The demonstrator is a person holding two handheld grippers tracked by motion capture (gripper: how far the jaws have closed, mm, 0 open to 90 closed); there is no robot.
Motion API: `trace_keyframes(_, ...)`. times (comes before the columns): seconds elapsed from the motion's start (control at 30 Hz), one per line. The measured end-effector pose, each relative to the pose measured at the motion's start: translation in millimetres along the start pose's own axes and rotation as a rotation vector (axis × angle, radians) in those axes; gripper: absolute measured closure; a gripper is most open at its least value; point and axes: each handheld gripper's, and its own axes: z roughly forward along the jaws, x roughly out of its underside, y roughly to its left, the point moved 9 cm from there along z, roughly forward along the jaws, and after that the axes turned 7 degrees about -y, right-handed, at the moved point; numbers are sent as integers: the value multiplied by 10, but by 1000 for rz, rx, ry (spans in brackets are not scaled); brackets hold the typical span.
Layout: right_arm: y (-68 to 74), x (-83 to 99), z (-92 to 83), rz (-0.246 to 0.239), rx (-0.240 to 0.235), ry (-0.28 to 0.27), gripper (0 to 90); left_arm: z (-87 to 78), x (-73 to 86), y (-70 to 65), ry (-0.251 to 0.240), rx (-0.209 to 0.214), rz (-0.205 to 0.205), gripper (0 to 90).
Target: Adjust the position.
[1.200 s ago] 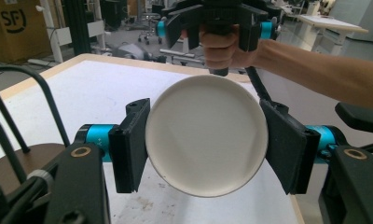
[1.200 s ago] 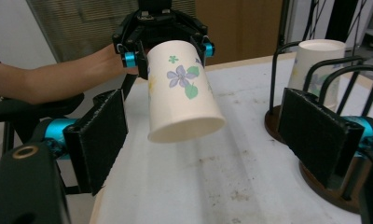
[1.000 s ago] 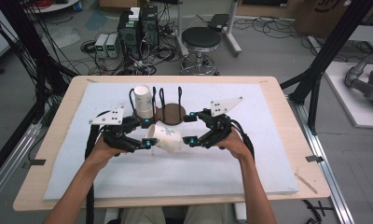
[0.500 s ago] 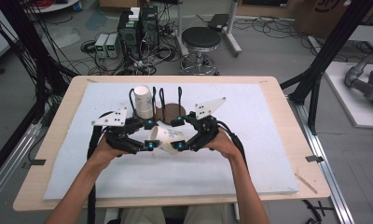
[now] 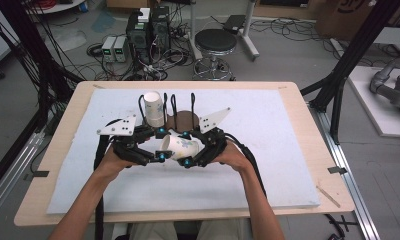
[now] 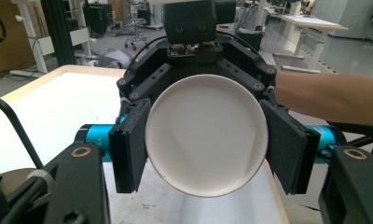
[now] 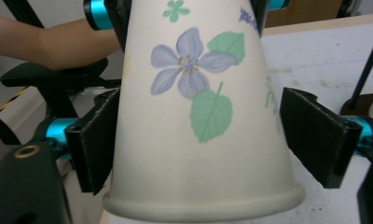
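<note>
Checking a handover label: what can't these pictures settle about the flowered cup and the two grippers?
- Right gripper grip: in the right gripper view, the paper cup bulges in front of the pads, hiding any contact.
- Cup's inside: its mouth is cut off by that view's bottom edge, and the left gripper view faces its closed base.
- Brown disc: high view, partly behind the grippers, too small to identify.

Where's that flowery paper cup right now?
The flowered paper cup lies on its side in mid-air between the two grippers, near the middle of the table's white mat, just in front of the upright white cup and brown stand.
</note>
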Motion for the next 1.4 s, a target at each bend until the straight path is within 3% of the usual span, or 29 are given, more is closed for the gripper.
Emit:
trace_keyframes(0.23, 23, 31, 21, 12, -28, 16, 270, 3, 19, 8, 7, 5, 0, 368)
trace_keyframes(0.47, 19, 38, 10, 12, -26, 25, 305, 3, 35, 8, 12, 10, -9, 353)
trace_keyframes(0.5, 19, 40, 8, 12, -28, 26, 308, 7, 36, 11, 10, 5, -8, 331)
trace_keyframes(0.63, 21, 43, 4, 11, -25, 30, 309, 5, 19, 88, -8, -68, -21, 48)
trace_keyframes(0.87, 14, 43, -20, 13, -19, 32, 309, -5, 36, 79, 6, -66, -11, 48)
trace_keyframes(1.07, 15, 55, -55, 7, -2, 47, 309, -5, 95, 76, 82, -94, -9, 48)
trace_keyframes(1.17, -9, 67, -85, 12, 19, 64, 309, -18, 127, 60, 150, -108, 10, 48)
trace_keyframes(1.23, -22, 83, -102, 4, 32, 94, 309, -25, 162, 66, 193, -120, 8, 49)
trace_keyframes(1.33, -23, 102, -122, 3, 49, 143, 309, -34, 260, 100, 298, -144, 24, 48)
trace_keyframes(1.4, -26, 115, -138, 1, 59, 183, 309, -33, 306, 103, 342, -138, 14, 48)
